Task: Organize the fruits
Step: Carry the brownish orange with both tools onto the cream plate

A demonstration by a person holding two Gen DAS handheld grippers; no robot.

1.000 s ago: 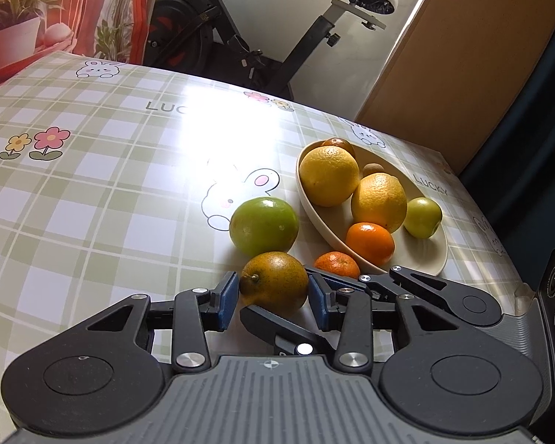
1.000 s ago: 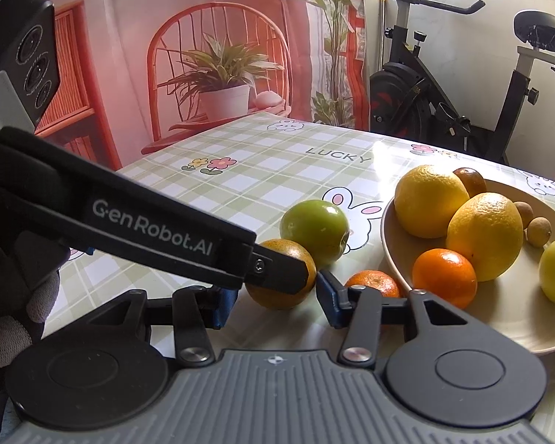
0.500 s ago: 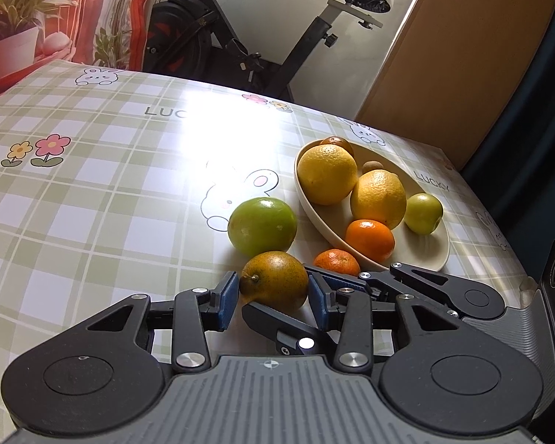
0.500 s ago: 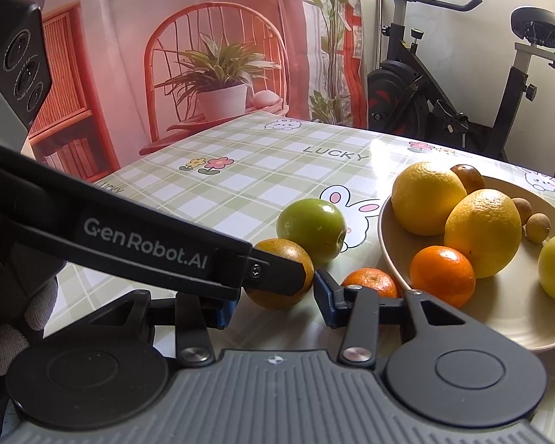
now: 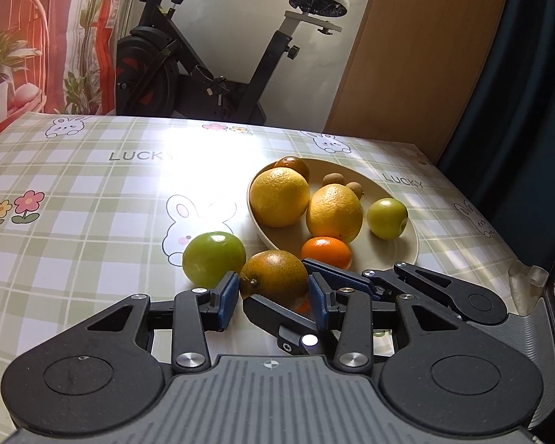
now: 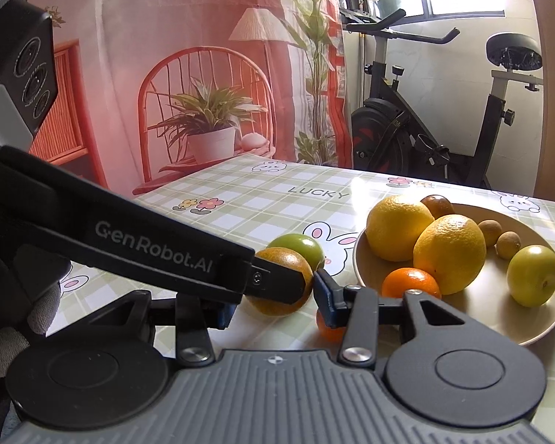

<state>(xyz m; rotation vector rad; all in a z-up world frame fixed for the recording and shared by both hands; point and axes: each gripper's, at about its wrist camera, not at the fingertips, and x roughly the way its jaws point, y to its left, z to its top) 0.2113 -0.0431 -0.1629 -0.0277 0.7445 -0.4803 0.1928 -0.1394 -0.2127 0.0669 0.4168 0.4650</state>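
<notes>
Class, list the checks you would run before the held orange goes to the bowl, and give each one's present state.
1. Left gripper clamps the dull orange: ok.
2. Right gripper clear of that fruit: not ok, its fingers straddle it.
3. Bowl has bare room at its near side: ok.
4. Small tangerine on the table clear of the right gripper: cannot tell.
</notes>
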